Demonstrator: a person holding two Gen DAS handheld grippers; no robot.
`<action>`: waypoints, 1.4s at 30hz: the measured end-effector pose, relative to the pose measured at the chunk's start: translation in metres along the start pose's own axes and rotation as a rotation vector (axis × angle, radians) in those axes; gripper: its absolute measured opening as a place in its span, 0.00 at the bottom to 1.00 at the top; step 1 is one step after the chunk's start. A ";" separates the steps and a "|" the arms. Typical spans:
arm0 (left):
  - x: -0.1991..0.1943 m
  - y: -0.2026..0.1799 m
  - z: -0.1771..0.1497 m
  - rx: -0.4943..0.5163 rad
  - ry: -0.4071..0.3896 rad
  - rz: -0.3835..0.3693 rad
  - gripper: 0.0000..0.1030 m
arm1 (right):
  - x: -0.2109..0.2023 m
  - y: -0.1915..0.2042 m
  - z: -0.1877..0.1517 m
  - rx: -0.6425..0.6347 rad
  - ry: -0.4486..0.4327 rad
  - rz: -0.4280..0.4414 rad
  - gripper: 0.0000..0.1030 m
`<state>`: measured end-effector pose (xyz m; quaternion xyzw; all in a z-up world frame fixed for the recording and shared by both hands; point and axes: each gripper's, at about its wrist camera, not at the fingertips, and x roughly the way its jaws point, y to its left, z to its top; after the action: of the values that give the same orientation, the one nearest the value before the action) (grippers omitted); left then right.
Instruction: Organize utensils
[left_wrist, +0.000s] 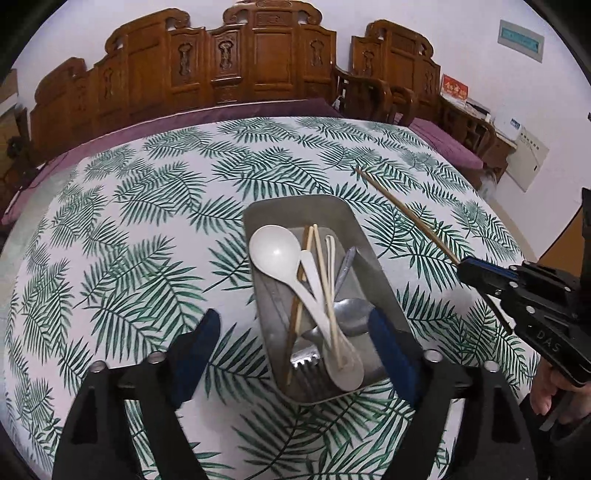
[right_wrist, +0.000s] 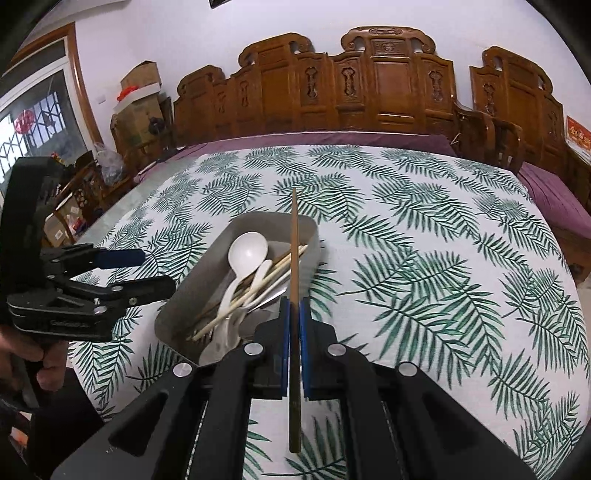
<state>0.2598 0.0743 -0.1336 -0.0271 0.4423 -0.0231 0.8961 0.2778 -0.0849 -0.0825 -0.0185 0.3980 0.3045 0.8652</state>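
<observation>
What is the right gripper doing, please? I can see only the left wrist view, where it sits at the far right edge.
Observer: The right gripper is shut on a long brown wooden chopstick, clamped between its blue pads.
Operator: Does the stick pass right through the grip?
Observer: Yes, its near end sticks out behind the pads, towards the right wrist camera.
Operator: Thank you. Where does its far tip point?
Observer: In the right wrist view the stick crosses over the right side of the grey metal tray of mixed utensils, its tip reaching past the far rim.
</observation>
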 end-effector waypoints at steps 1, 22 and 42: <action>-0.002 0.003 -0.001 -0.005 0.000 -0.002 0.81 | 0.002 0.002 0.000 0.002 0.004 0.006 0.06; -0.013 0.041 -0.015 -0.055 -0.014 0.017 0.82 | 0.086 0.049 0.010 0.078 0.160 0.066 0.06; -0.028 0.045 -0.021 -0.057 -0.040 0.042 0.82 | 0.072 0.054 0.009 0.096 0.096 0.164 0.29</action>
<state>0.2267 0.1200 -0.1273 -0.0437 0.4252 0.0091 0.9040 0.2900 -0.0016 -0.1156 0.0411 0.4534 0.3537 0.8171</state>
